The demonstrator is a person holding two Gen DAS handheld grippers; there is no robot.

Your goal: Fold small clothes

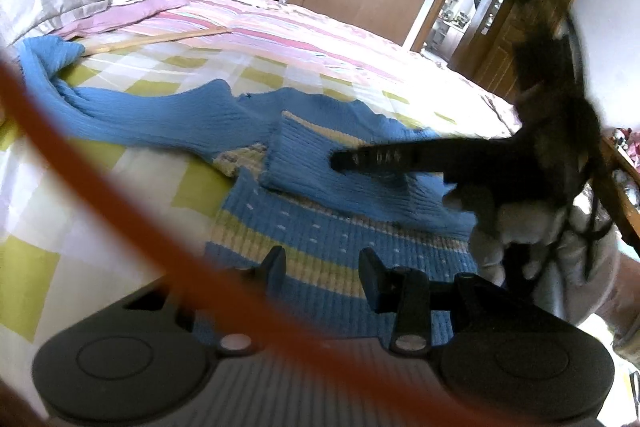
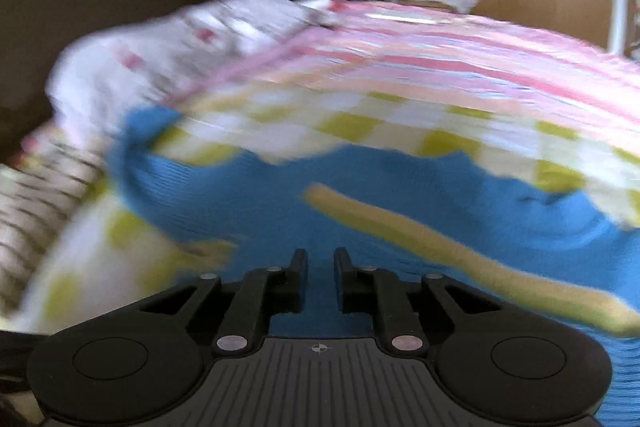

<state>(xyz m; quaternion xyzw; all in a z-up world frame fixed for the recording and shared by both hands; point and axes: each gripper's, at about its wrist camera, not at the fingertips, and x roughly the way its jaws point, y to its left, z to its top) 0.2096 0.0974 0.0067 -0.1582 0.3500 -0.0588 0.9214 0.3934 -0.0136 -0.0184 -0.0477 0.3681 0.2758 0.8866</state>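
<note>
A blue knitted sweater [image 1: 320,163] lies spread on the checked bed [image 1: 120,167], the left gripper [image 1: 322,267] fingers open above its striped body, the right gripper [image 2: 320,267] fingers slightly parted over its blue knit, gripping nothing.

Left wrist view: blue knit sweater [image 1: 320,155] lying on a checked bedspread [image 1: 120,155].
Left gripper [image 1: 322,263] is hovering at lower centre, jaws apart over the striped hem. Right gripper [image 1: 340,161] is reaching in from the right, fingers lying on a folded sleeve. Blurred orange cable [image 1: 120,195] is crossing the left foreground.
</note>
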